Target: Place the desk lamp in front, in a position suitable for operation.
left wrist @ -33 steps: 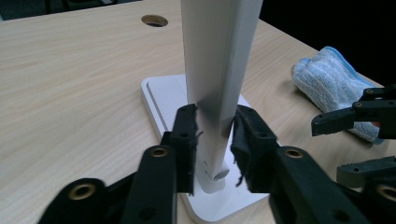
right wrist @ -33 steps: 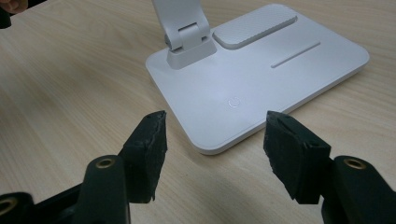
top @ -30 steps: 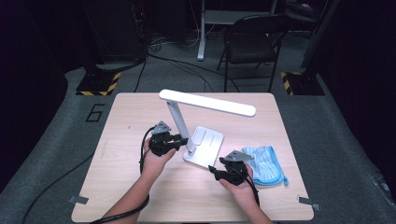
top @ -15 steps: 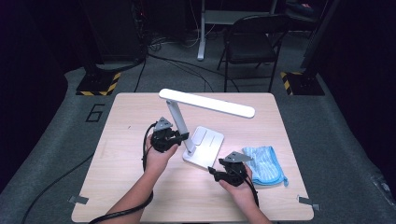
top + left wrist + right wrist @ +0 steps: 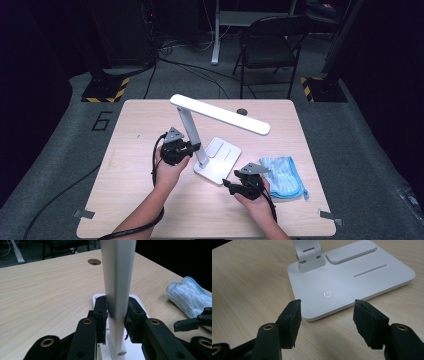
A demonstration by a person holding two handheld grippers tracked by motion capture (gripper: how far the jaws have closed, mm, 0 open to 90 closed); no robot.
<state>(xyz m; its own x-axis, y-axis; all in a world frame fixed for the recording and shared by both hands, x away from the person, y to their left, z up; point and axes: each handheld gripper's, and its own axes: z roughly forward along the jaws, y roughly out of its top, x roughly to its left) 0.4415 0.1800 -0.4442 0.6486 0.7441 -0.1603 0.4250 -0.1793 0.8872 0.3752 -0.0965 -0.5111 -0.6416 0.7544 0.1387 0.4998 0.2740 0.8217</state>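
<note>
The wooden table [image 5: 150, 125] carried the whole job, with a white desk lamp [image 5: 210, 150] standing near its middle and a folded blue cloth [image 5: 282, 175] lying just to the right of the lamp's base [image 5: 222, 160], well within reach, which suggested the cloth was laid by for wiping the lamp. The lamp's long head [image 5: 220, 114] reached out over the table from the top of its upright post [image 5: 192, 137], a shape that would tip or slide easily when pushed, and that seemed to be why the post was being steadied. The left gripper [image 5: 176, 149] had just been closing and now pinched the post [image 5: 118, 290], the pads pressed flat against both of its sides low down near the hinge, where a hold would brace the lamp best. The right gripper [image 5: 239, 189] waited in front of the base, near the cloth but not touching it; its jaws stood spread with nothing between them, aimed at the base's front edge [image 5: 324, 312]. Just beyond them, on the base's flat top, lay the small power symbol [image 5: 327, 293], and the gripper's aim made a press on that button look like the likely reason for its place.
</note>
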